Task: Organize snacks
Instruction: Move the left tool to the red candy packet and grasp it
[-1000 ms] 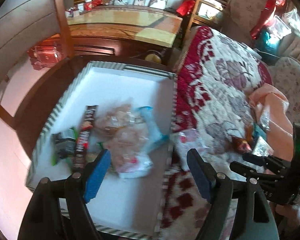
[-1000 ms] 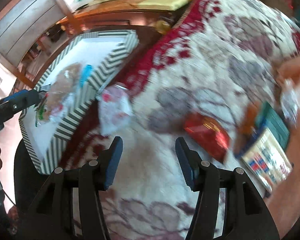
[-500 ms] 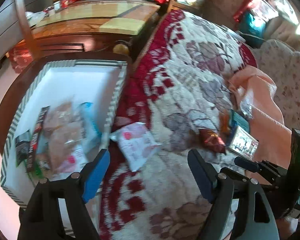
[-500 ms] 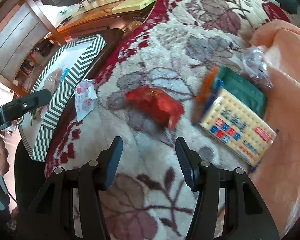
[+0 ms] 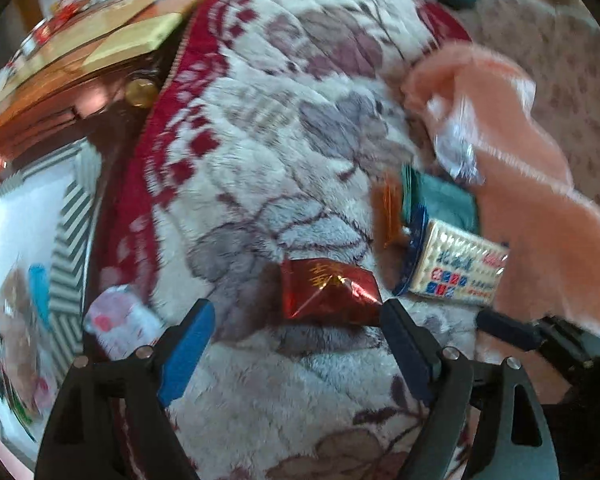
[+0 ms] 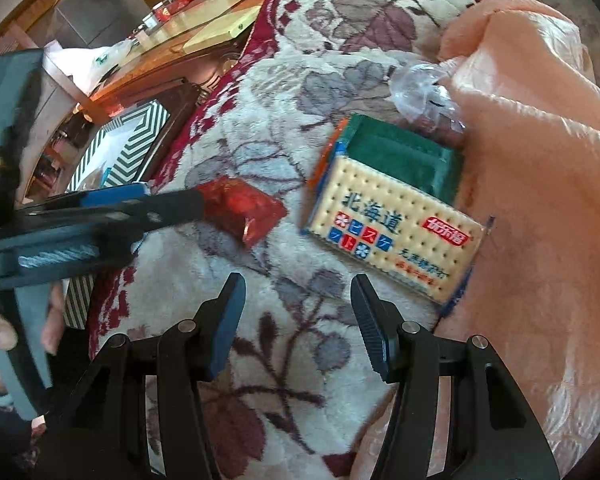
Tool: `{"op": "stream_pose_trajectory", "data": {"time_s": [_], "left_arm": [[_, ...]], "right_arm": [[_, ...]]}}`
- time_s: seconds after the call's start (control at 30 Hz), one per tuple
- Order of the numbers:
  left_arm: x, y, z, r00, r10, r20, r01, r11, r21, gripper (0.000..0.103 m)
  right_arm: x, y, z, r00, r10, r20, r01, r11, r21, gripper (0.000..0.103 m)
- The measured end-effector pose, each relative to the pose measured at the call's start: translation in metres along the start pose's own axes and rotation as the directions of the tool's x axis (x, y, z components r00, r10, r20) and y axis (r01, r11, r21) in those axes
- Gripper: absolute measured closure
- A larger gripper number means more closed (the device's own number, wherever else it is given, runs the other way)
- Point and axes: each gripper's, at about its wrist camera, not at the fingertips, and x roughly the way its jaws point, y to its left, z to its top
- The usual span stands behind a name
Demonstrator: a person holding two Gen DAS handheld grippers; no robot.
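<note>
A red foil snack packet (image 5: pixel 328 294) (image 6: pixel 242 210) lies on the flowered blanket (image 5: pixel 280 160). My left gripper (image 5: pixel 296 312) hovers right over it with jaws wide and still opening; the packet sits just beyond the fingertips, not pressed. In the right wrist view the left gripper (image 6: pixel 168 200) reaches in from the left to the packet. A cracker pack (image 6: pixel 396 228) (image 5: pixel 456 268) lies to the right, with a green pack (image 6: pixel 400 152) and an orange wrapper (image 5: pixel 386 212) behind it. My right gripper (image 6: pixel 298 292) stands open and empty above the blanket, short of the crackers.
The striped white box (image 5: pixel 74 216) (image 6: pixel 140 152) with several snacks sits left, beside the bed. A pink-white packet (image 5: pixel 120 320) lies near the blanket's edge. A peach blanket (image 6: pixel 540 160) and a crinkled clear bag (image 6: pixel 424 88) are on the right. A wooden table (image 6: pixel 204 36) stands behind.
Both views slid from the box over to the blanket. The left gripper came right and down to the red packet, its jaws wider. The right gripper drew nearer the cracker pack.
</note>
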Motion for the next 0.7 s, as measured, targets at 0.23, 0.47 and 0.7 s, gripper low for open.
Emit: {"op": "stream_pose_trajectory", "data": {"time_s": [0.23, 0.47, 0.7], "left_arm": [[0.025, -0.012, 0.005, 0.999, -0.024, -0.025, 0.025, 0.999, 0.031, 0.041], [0.020, -0.005, 0.000, 0.995, -0.100, -0.006, 0.100, 0.995, 0.021, 0.053], [-0.018, 0.028, -0.018, 0.991, -0.106, 0.077, 0.110, 0.993, -0.044, 0.053]], "right_arm": [[0.000, -0.011, 0.001, 1.000, 0.004, 0.003, -0.004, 1.000, 0.031, 0.048], [0.003, -0.012, 0.000, 1.000, 0.000, -0.006, 0.000, 0.999, 0.037, 0.048], [0.000, 0.009, 0.002, 0.998, 0.054, 0.014, -0.053, 0.998, -0.025, 0.048]]}}
